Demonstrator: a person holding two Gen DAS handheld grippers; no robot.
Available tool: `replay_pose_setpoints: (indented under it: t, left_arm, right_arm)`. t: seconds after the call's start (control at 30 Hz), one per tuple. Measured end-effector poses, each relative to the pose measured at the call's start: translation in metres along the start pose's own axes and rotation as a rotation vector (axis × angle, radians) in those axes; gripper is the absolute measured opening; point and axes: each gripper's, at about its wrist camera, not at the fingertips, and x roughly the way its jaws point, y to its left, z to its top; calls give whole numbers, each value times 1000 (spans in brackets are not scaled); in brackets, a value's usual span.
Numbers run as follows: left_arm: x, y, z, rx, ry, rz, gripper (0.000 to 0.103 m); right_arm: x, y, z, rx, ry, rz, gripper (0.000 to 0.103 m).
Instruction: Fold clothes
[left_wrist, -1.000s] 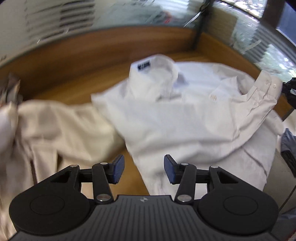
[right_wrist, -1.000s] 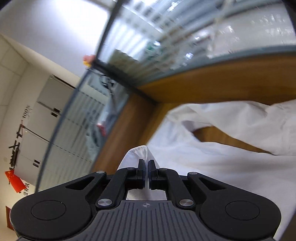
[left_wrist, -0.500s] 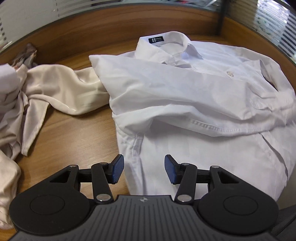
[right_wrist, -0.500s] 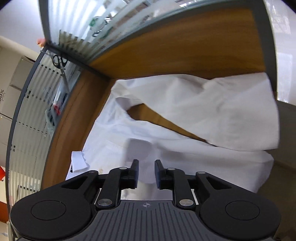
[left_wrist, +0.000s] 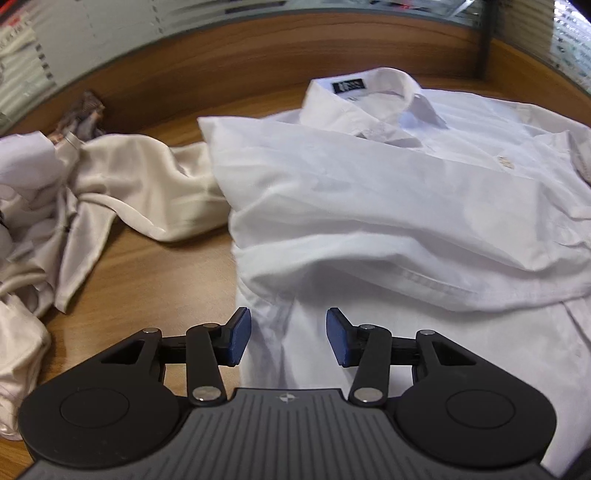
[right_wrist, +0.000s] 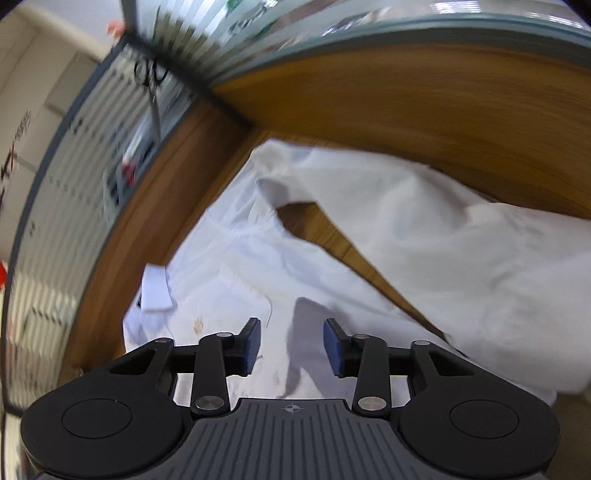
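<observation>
A white collared shirt lies face up on the wooden table, its dark neck label at the far end and a sleeve folded across its chest. My left gripper hovers above the shirt's near left side; its jaws are closing slightly, with no cloth pinched between the blue pads. In the right wrist view the same shirt spreads below my right gripper, which is open and holds nothing. The collar shows at the left, and a loose fold of cloth lies to the right.
A cream garment and a crumpled heap of pale clothes lie left of the shirt. A raised wooden rim with glass panels behind it borders the table. A wedge of bare wood shows between the shirt's folds.
My right gripper opened and let go of the white cloth it pinched, then tipped down over the shirt. The left gripper dipped and came closer to the shirt's near left side.
</observation>
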Motion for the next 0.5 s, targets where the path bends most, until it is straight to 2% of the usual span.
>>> replay_pose_setpoints:
  t: [0.07,0.1,0.13,0.2,0.27,0.37,0.5]
  left_arm:
    - [6,2,3,-16,-2,34,50]
    - [9,2,4,-19,3,45,47]
    - [12,2,5,-18,9,47,45]
    - [10,1,5,-6,2,41,35]
    - [4,2,4,-10,-18,41,33]
    - [-2,12,1,-47,-26,75,14]
    - [-4,33,-3,-138,4,75,15]
  right_arm:
    - [6,2,3,-18,21,-4,25]
    - [8,3,4,-28,31,-6,10]
    - [10,5,5,-43,39,-15,4]
    - [10,13,7,-73,37,-18,3]
    - [4,24,10,-105,13,-11,3]
    - [-9,43,22,-116,-42,31,3]
    - [-22,69,38,-172,-88,64,3]
